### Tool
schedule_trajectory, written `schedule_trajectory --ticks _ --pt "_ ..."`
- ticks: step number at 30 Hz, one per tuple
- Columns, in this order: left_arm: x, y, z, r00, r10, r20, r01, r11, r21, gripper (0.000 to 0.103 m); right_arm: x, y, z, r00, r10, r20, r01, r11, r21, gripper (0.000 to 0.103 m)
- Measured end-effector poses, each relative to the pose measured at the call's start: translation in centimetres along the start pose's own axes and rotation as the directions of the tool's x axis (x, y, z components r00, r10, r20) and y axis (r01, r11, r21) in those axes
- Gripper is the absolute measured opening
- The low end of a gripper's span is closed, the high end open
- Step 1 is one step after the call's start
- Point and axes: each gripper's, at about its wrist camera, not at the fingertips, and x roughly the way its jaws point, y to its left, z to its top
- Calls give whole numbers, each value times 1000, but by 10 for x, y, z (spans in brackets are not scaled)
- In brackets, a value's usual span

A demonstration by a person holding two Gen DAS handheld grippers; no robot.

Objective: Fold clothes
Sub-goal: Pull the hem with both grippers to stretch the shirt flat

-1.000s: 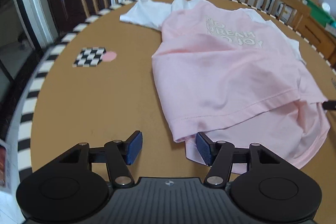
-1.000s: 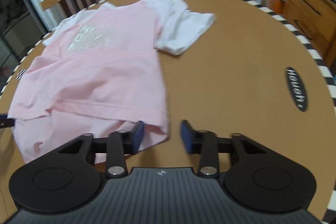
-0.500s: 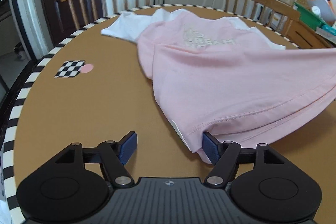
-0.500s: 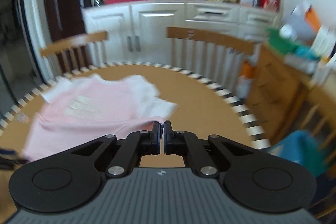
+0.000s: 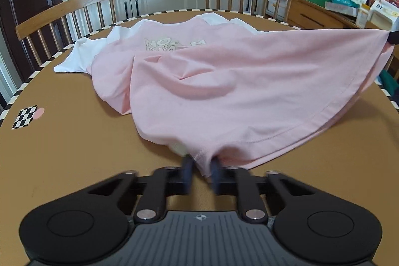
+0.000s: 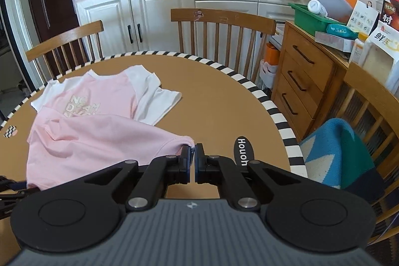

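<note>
A pink T-shirt [image 5: 224, 91] with white sleeves and white lettering lies on the round brown table [image 5: 74, 153]; it also shows in the right wrist view [image 6: 94, 136]. My left gripper [image 5: 201, 166] is closing on the shirt's near hem corner, with the cloth between its blurred fingers. My right gripper [image 6: 193, 156] is shut on the other hem corner and holds it lifted above the table. The hem hangs stretched between the two grippers. The collar end and sleeves rest flat on the table.
The table has a black-and-white striped rim [image 6: 271, 106], a checkered sticker [image 5: 25, 116] at the left and a black oval label [image 6: 241, 152]. Wooden chairs [image 6: 222, 19] stand behind it, a drawer chest [image 6: 304, 76] at the right, and a blue-green cloth [image 6: 341, 153] on a chair.
Both grippers have risen with the hem. The right one shut on its corner and lifted it. The left one's fingers have closed in around the near corner.
</note>
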Motion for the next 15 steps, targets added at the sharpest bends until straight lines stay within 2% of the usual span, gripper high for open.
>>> schedule_trajectory --ticks 2,5,6,8,11,13,15 --pt "-18 15 12 999 35 30 -35 999 5 6 -7 1 5 1000 18 20 -17 1000 -17 3" --pt "-74 41 37 994 72 83 -74 997 28 6 -26 7 15 996 62 66 -58 996 -62 3" --pt "-97 48 47 994 81 76 -85 995 53 6 -34 10 18 994 85 72 -79 994 -77 3" --pt "-139 58 62 997 83 10 -83 992 99 6 -51 16 20 988 148 50 -140 982 -130 3" --pt "-170 64 55 987 84 -140 -64 988 140 8 -62 28 -2 970 233 -70 -242 949 -204 3" --pt "-164 62 29 964 100 -245 -64 987 151 9 -51 31 -31 950 256 -181 -289 937 -195 3" --pt "-144 61 -13 930 115 -348 -69 987 142 9 -37 32 -63 919 274 -283 -327 932 -159 3"
